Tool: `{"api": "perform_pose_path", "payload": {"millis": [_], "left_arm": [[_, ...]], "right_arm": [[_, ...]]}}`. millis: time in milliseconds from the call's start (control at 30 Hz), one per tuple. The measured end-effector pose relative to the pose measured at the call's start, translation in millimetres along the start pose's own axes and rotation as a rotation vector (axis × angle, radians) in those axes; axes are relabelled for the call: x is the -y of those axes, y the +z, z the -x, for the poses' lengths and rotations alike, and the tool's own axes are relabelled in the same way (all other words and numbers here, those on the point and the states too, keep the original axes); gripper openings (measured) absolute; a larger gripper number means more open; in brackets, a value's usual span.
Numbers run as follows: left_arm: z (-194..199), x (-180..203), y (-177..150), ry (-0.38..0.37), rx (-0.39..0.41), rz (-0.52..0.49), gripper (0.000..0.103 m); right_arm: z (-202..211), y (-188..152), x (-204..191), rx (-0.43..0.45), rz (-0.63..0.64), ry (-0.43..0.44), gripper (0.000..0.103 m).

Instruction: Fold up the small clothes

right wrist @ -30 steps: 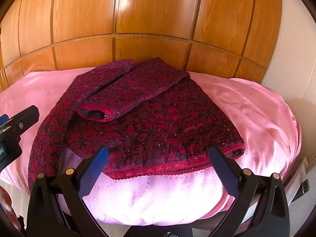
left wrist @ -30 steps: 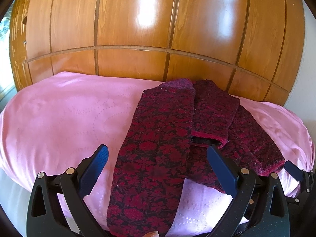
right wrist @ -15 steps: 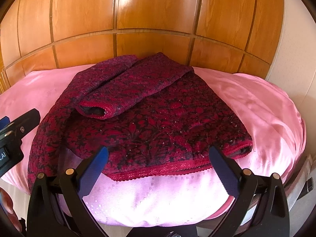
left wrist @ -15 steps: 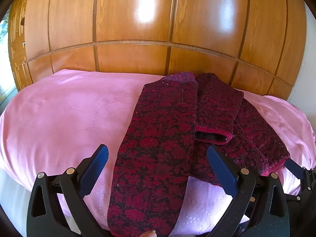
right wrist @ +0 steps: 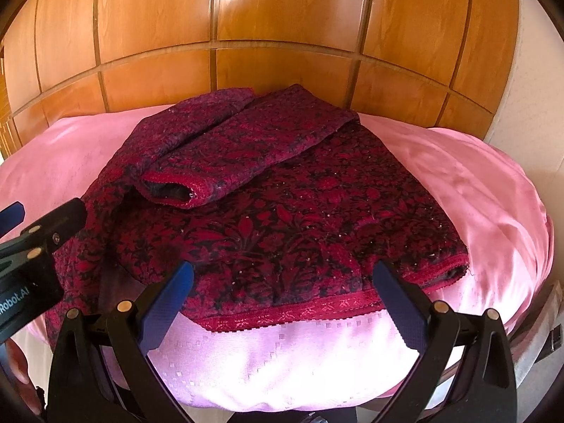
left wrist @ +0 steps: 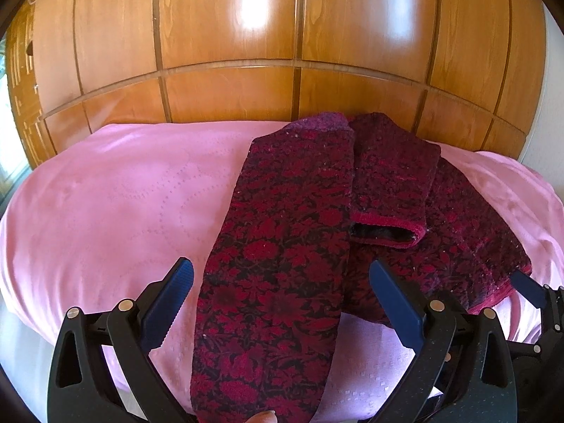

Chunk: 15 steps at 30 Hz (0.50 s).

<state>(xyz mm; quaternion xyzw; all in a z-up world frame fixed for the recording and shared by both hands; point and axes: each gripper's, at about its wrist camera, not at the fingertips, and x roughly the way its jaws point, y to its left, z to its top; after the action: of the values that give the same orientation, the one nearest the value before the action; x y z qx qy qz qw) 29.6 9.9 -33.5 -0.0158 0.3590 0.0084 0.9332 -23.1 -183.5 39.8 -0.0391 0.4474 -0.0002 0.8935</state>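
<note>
A dark red floral garment (left wrist: pixel 282 246) lies on a pink bedsheet (left wrist: pixel 123 204). One long flap runs toward me in the left wrist view, and a folded sleeve (left wrist: pixel 391 190) with a red cuff lies on top. In the right wrist view the garment (right wrist: pixel 299 211) spreads wide, its red hem nearest me and the sleeve (right wrist: pixel 229 162) on top. My left gripper (left wrist: pixel 282 299) is open and empty over the near flap. My right gripper (right wrist: pixel 282 299) is open and empty over the hem. The left gripper also shows in the right wrist view (right wrist: pixel 35 239).
Glossy wooden wardrobe panels (left wrist: pixel 282 53) stand right behind the bed. The pink sheet (right wrist: pixel 476 194) drops off at the near and right edges. A pale wall (right wrist: pixel 535 88) lies to the right.
Both grippers have moved a little closer to the garment; it looks larger and nearer in both views. The garment itself has not moved.
</note>
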Motion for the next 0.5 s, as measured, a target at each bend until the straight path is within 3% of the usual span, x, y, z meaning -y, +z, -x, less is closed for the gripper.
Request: {"api": "perform_pose_path", "payload": {"millis": [400,500], "left_arm": [[-21.2,7.5,-1.8,-0.01,-0.08,-0.05,0.099],[-29.1,1.5,-2.1,-0.029,-0.105,-0.018,0.099]], "right_arm": [[-8.6,-0.6,1.8,-0.016,-0.006,0.013,0.101],[-8.9,1.0,2.5,-0.016,0.023,0.048,0.101]]}}
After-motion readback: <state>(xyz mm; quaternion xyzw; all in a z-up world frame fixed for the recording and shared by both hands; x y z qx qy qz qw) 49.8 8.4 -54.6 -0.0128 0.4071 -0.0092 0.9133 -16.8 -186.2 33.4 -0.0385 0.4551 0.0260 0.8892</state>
